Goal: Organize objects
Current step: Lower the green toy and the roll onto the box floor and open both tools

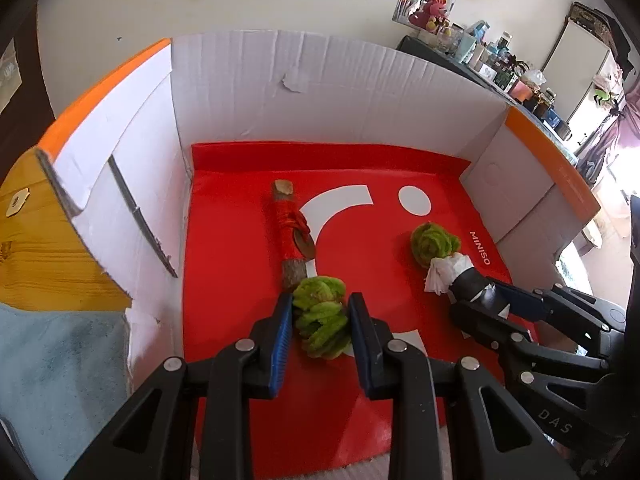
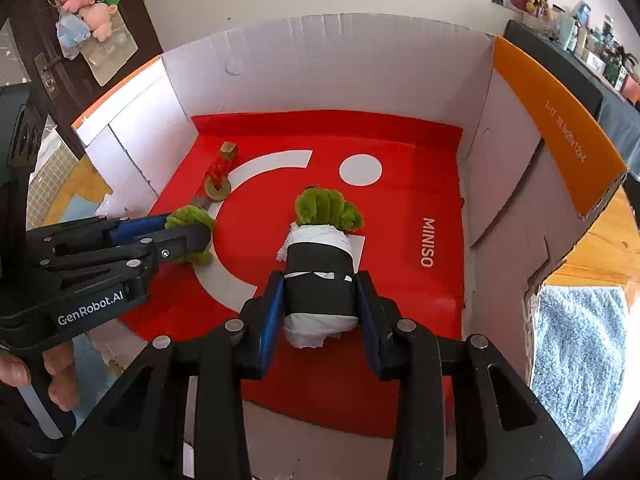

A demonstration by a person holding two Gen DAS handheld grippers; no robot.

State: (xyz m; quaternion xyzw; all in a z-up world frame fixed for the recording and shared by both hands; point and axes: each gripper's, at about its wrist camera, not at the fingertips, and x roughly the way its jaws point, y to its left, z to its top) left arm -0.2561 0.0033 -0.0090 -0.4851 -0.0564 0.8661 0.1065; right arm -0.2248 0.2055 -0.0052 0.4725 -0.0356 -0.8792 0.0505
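A fuzzy green flower sits between the blue pads of my left gripper, which is shut on it, low over the red bag. My right gripper is shut on a bundle wrapped in black and white with a green fuzzy head pointing away from me. In the left wrist view the right gripper holds this bundle to the right. The right wrist view shows the left gripper at the left with its green flower. A stick bound in red thread with a coin lies on the bag beyond the flower.
Both grippers are inside a white cardboard box with orange flaps, lined by the red bag. Outside lie a wooden surface and a blue towel. A hand holds the left gripper. A cluttered shelf stands far right.
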